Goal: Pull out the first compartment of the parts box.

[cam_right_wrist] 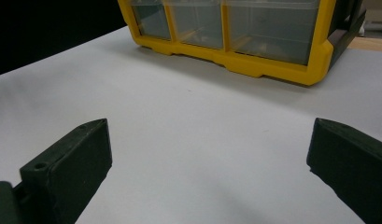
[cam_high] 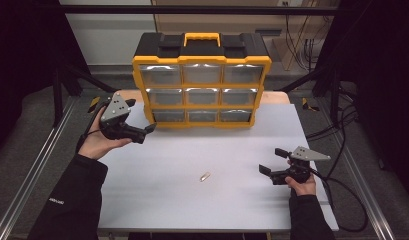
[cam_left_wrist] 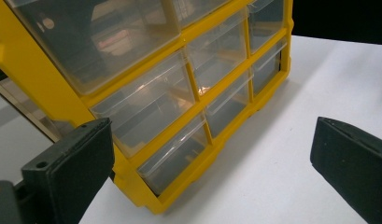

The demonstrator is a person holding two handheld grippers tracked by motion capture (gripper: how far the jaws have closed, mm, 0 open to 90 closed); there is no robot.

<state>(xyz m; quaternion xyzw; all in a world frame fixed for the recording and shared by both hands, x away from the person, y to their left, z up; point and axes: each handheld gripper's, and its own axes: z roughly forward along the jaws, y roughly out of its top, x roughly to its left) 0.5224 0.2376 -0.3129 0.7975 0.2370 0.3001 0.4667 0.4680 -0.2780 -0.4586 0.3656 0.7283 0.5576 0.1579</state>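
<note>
A yellow and black drawer organizer (cam_high: 202, 61) with several clear drawers stands upright at the back middle of the white table (cam_high: 167, 205). My left gripper (cam_high: 141, 116) is open, held just off the organizer's lower left corner. In the left gripper view its jaws (cam_left_wrist: 212, 156) stand wide apart, with the yellow frame (cam_left_wrist: 39, 70) and the bottom-row drawers (cam_left_wrist: 174, 156) close ahead. My right gripper (cam_high: 272, 160) is open low over the table at the right, with nothing between its jaws (cam_right_wrist: 209, 158). A small brass-coloured piece (cam_high: 205, 176) lies on the table to its left.
The organizer's lower edge (cam_right_wrist: 272, 67) sits well ahead in the right gripper view across bare table (cam_right_wrist: 179, 116). Metal rails (cam_high: 37, 165) run along both sides of the table. Cables (cam_high: 347, 200) trail off the right edge.
</note>
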